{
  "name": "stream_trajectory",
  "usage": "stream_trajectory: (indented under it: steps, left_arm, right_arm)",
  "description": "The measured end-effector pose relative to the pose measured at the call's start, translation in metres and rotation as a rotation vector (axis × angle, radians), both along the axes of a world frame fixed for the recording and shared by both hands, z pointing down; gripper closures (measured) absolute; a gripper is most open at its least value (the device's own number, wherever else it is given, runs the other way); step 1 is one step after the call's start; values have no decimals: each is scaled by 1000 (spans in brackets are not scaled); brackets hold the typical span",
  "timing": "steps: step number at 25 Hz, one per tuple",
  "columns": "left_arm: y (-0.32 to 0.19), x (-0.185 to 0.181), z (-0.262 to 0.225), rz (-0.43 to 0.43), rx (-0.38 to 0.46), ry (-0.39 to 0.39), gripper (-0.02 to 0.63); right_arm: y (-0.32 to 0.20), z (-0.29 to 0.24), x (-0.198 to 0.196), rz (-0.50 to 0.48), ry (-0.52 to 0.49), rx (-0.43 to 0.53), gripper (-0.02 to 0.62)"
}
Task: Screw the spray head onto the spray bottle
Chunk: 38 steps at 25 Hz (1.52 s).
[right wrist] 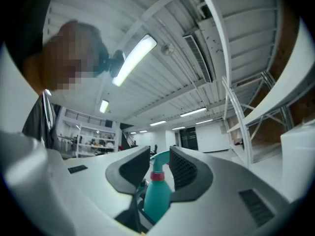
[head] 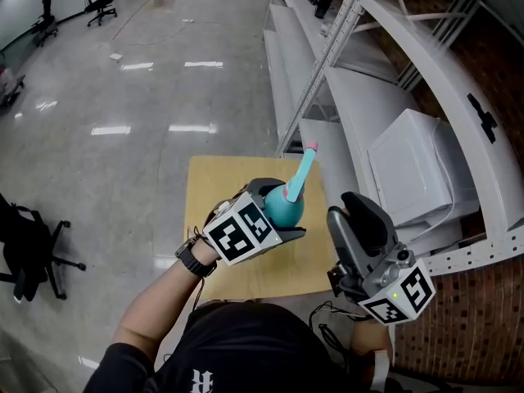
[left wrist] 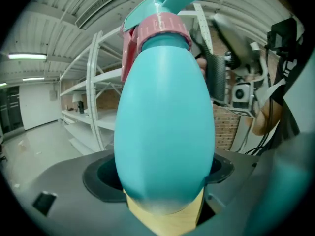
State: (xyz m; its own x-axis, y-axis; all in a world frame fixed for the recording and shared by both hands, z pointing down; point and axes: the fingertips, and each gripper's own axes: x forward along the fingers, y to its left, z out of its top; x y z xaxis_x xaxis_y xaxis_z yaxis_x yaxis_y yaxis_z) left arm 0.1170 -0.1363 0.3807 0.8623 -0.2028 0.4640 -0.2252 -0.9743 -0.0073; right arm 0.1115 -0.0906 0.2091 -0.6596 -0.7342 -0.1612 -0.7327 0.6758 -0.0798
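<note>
A teal egg-shaped spray bottle [head: 288, 210] [left wrist: 165, 107] is held above the wooden table [head: 214, 188]; my left gripper [head: 277, 216] [left wrist: 162, 183] is shut on its lower body. The spray head [head: 301, 174] [left wrist: 158, 23], with a pink collar and a teal nozzle, sits on the bottle's neck and tilts up to the right. My right gripper [head: 359, 211] [right wrist: 160, 162] hangs to the right of the bottle, apart from it, jaws open with nothing pressed between them. In the right gripper view the bottle [right wrist: 157, 198] shows through the gap, farther off.
White metal shelving [head: 360, 97] runs along the right, with a white box [head: 409, 170] on a lower shelf. A black office chair [head: 33, 248] stands on the glossy floor at the left. A brick wall [head: 458, 334] is at the lower right.
</note>
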Motion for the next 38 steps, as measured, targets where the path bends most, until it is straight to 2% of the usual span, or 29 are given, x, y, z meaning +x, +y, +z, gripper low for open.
stream_trajectory:
  steps: [1,5,6,8,9,11,13,19,24,29,33,38]
  left_arm:
    - [6,-2,-4,34,9,2,181]
    - [44,-4,-15,231,23,-16,181]
    - [54,-2,-16,278,20,-19,181]
    - [69,2,-20,348,11,-12,181]
    - [73,4,-21,366,5,-6,181]
    - [74,6,-21,367,-11,6,181]
    - [69,6,-19,339,-29,13,181]
    - [45,-2,-17,228,-67,28,181]
    - [33,-3,-17,180,-91,39,181]
    - [32,0,-19,177,-98,41,181]
    - [36,3,-20,207,-95,38,181]
    - [49,3,-24,277,-98,55,181]
  right_arm:
    - [-2,-3,9,-80,-33,-4,474]
    - [-16,-1,19,-509,-96,-51,472]
    - [-20,-2,20,-581,-103,-57,465]
    - [-21,-6,15,-715,-118,-64,403]
    - [-18,-8,10,-777,-124,-66,382]
    - [-11,-7,-2,-850,-110,-70,379]
    - [-4,-3,-10,-842,-61,-70,379]
    - [4,2,-18,-696,81,-66,380]
    - [19,2,-32,-635,182,-32,380]
    - [25,-2,-54,-572,248,10,380]
    - [26,1,-64,-527,274,20,380]
    - [40,-5,-54,-581,287,43,380]
